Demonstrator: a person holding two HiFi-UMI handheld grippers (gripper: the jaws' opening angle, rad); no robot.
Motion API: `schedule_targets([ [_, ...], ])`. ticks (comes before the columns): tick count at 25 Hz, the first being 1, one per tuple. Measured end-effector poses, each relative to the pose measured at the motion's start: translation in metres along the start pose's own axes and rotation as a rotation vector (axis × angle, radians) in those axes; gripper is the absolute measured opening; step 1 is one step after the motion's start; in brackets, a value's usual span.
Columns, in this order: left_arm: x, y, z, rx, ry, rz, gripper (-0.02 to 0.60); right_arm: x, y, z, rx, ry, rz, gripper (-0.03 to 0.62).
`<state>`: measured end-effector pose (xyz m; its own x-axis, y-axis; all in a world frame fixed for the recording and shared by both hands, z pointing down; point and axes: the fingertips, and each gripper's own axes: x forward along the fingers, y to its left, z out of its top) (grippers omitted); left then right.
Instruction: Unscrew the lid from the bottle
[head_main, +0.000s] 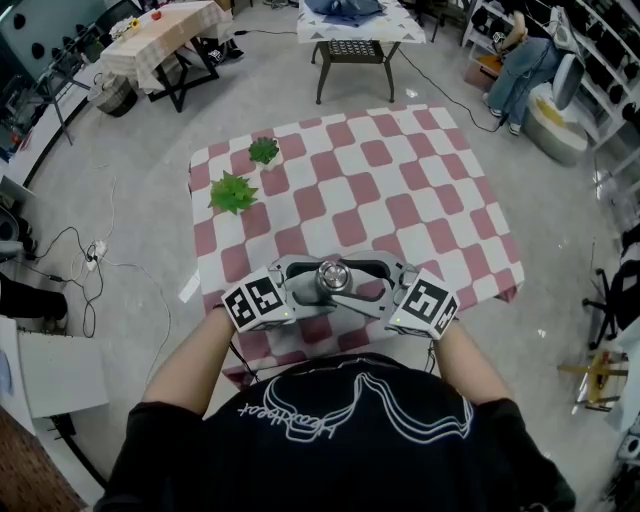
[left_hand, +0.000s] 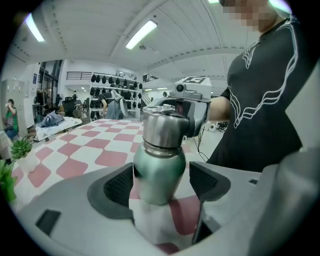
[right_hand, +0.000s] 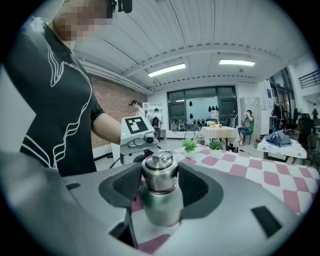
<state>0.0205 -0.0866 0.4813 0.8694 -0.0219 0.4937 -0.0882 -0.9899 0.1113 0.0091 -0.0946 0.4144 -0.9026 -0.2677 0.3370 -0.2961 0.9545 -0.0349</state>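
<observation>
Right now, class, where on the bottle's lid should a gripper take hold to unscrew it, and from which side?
Take the lid by its straight side wall, above the neck of the bottle. Come from the side, as the right gripper sits, pads on opposite sides. The bottle stands upright, and the lid's top carries a loop, so a top grip would likely sit badly.

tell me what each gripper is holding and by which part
The right gripper clamps the lid of the bottle. The left gripper brackets the bottle's body, one pad touching, a slight gap at the other: grip uncertain.
</observation>
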Motion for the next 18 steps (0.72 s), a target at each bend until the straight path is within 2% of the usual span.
schedule_targets([
  [5,-0.029,0.004,0.002,-0.055,-0.043,0.083,0.342,-0.009,-0.004,0.017,0.049,-0.080,-0.050,0.233],
  [9,-0.065,0.007,0.025,-0.136,-0.159,0.225,0.341,-0.024,-0.008,0.038,0.101,-0.127,-0.154,0.233],
  [13,-0.093,-0.009,0.063,-0.150,-0.278,0.321,0.339,-0.044,-0.004,0.057,0.136,-0.182,-0.244,0.233],
  [14,-0.098,-0.014,0.073,-0.151,-0.298,0.347,0.325,-0.049,-0.002,0.062,0.142,-0.199,-0.262,0.233],
  [18,-0.124,-0.029,0.109,-0.169,-0.387,0.456,0.133,-0.069,0.012,0.083,0.161,-0.264,-0.323,0.233],
])
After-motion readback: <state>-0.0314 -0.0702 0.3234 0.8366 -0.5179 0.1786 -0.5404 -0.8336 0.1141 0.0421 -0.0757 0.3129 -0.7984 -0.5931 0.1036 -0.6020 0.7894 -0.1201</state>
